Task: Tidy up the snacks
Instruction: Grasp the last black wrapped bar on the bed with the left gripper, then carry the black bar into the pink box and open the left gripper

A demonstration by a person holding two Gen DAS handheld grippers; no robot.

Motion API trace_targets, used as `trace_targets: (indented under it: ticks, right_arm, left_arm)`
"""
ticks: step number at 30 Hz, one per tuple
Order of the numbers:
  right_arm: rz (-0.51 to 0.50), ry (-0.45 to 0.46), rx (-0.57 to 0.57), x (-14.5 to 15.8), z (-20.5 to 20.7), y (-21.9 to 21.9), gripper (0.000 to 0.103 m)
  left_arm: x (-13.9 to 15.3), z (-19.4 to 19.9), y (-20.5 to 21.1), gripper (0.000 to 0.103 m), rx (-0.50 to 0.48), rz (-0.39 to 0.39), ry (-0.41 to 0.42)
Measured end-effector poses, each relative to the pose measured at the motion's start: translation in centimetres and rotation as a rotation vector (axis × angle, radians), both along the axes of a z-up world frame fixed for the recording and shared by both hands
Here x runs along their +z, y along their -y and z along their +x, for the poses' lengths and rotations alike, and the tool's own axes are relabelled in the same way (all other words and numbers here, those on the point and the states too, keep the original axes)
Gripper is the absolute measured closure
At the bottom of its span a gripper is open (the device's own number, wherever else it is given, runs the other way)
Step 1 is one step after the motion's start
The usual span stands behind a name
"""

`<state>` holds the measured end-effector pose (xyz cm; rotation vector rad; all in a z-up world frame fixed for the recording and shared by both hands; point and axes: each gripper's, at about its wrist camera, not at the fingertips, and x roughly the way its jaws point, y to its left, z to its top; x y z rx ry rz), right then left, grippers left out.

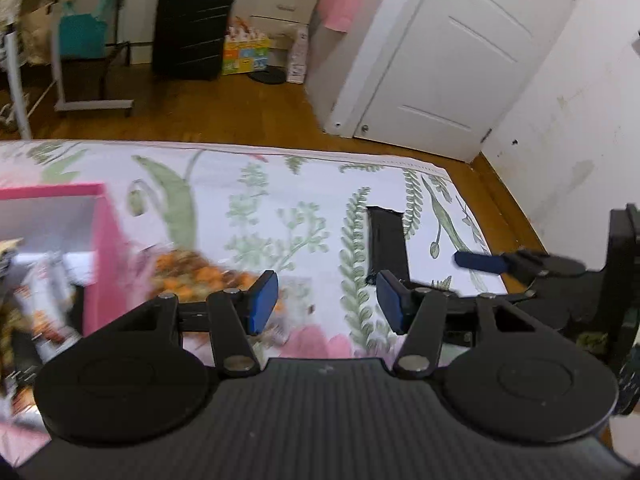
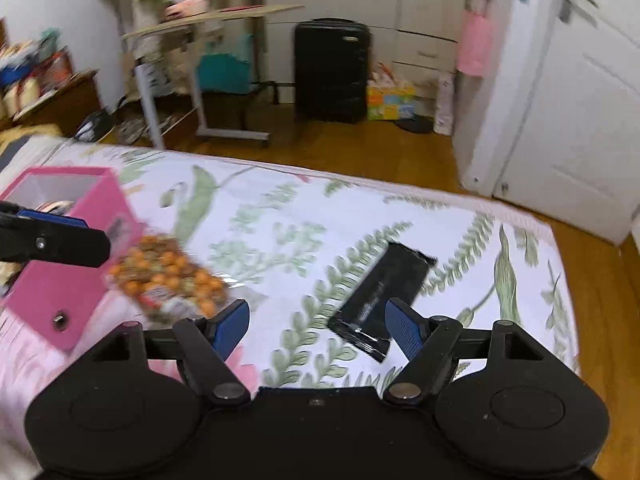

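A pink box (image 2: 60, 292) sits at the left of the floral bed sheet (image 2: 304, 216), with snack packets inside it (image 1: 44, 304). A clear bag of orange and brown snacks (image 2: 168, 280) lies beside the box; it also shows in the left wrist view (image 1: 196, 272). A black snack packet (image 2: 384, 296) lies flat to the right, also in the left wrist view (image 1: 387, 240). My left gripper (image 1: 326, 300) is open and empty, above the sheet between bag and packet. My right gripper (image 2: 316, 328) is open and empty, just before the black packet.
The bed's far edge drops to a wooden floor (image 2: 360, 148). A black suitcase (image 2: 332, 68), a rolling side table (image 2: 208, 72), a colourful box (image 2: 390, 104) and a white door (image 2: 568, 120) stand beyond. The left gripper's finger (image 2: 52, 236) reaches over the pink box.
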<state>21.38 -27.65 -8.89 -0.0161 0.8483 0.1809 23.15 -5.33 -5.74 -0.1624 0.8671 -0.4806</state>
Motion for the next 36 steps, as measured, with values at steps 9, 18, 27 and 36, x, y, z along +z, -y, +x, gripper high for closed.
trace_targets:
  ticks: [9, 18, 27, 36]
  right_arm:
    - [0.008, -0.057, -0.093, -5.9, 2.6, 2.5, 0.024]
    - [0.045, -0.022, -0.047, -7.6, 4.0, 4.1, 0.024]
    - [0.114, -0.003, -0.045, -8.8, 5.4, 4.8, 0.021]
    - [0.164, -0.013, -0.033, -7.8, 2.3, 4.0, 0.021]
  left_arm:
    - [-6.7, 4.8, 8.6, 0.053, -0.101, 0.046, -0.072]
    - [-10.3, 9.3, 12.3, 0.055, -0.156, 0.016, -0.100]
    - [-13.0, 12.3, 13.0, 0.066, -0.228, -0.118, -0.245]
    - [-11.2, 8.9, 13.7, 0.066, -0.313, -0.008, -0.206]
